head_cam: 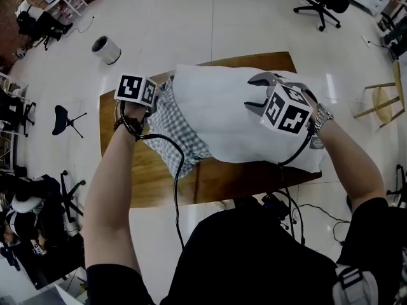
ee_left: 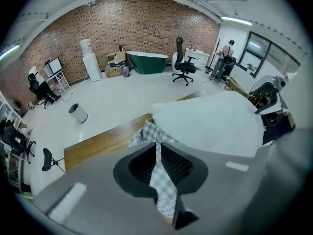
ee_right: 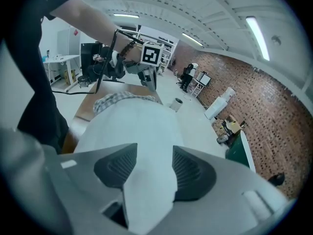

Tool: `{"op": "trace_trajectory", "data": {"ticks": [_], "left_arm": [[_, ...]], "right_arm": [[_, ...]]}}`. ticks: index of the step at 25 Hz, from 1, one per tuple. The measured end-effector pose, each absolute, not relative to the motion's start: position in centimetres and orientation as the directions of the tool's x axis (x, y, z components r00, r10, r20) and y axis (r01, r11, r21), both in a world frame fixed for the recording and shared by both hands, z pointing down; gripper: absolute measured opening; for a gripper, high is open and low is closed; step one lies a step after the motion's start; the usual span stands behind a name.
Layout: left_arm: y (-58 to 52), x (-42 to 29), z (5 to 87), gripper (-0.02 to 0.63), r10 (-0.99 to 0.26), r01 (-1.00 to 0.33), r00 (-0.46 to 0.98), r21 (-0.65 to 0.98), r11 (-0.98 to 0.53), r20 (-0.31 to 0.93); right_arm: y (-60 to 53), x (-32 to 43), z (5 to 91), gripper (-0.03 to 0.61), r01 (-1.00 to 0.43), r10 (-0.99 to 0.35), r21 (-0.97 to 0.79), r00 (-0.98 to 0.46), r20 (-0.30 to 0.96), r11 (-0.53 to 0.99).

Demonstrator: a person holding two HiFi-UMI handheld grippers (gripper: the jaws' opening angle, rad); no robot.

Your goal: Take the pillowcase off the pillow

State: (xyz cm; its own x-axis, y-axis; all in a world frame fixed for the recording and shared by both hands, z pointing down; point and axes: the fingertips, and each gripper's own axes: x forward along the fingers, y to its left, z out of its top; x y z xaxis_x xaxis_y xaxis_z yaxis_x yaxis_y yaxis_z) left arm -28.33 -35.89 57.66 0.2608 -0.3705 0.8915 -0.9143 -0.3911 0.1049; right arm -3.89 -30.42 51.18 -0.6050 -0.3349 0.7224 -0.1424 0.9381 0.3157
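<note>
A white pillow lies on the wooden table. The blue-and-white checked pillowcase is bunched round the pillow's left end, and most of the pillow is bare. My left gripper is at that left end, shut on a fold of the pillowcase that runs between its pads. My right gripper is at the pillow's right part. Its jaws stand apart, and the white pillow bulges into the gap of the right gripper. The pillowcase shows at the far end in the right gripper view.
A white cylindrical bin stands on the floor beyond the table's left corner. A black stool is to the left, a wooden stool to the right, and an office chair far off. A black cable hangs over the table's near edge.
</note>
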Motion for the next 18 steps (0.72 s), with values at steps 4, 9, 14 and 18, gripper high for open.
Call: {"op": "trace_trajectory", "data": {"ticks": [4, 9, 14, 18], "left_arm": [[-32.8, -26.8, 56.7, 0.055, -0.416, -0.907, 0.331, 0.164, -0.387, 0.847], [-28.9, -25.3, 56.8, 0.138, -0.453, -0.897, 0.393, 0.224, -0.382, 0.800], [-24.6, -23.9, 57.8, 0.183, -0.467, -0.889, 0.421, 0.251, -0.382, 0.778], [-21.8, -22.6, 58.9, 0.227, -0.467, -0.882, 0.443, 0.280, -0.379, 0.765]], "right_arm": [[-27.3, -5.5, 51.6, 0.253, -0.111, -0.312, 0.311, -0.612, 0.727, 0.944], [-23.5, -7.4, 52.7, 0.287, -0.078, -0.296, 0.317, -0.613, 0.732, 0.945], [-20.3, -8.5, 54.3, 0.307, -0.058, -0.303, 0.339, -0.606, 0.735, 0.939], [-18.8, -8.7, 56.0, 0.318, -0.055, -0.317, 0.355, -0.593, 0.741, 0.933]]}}
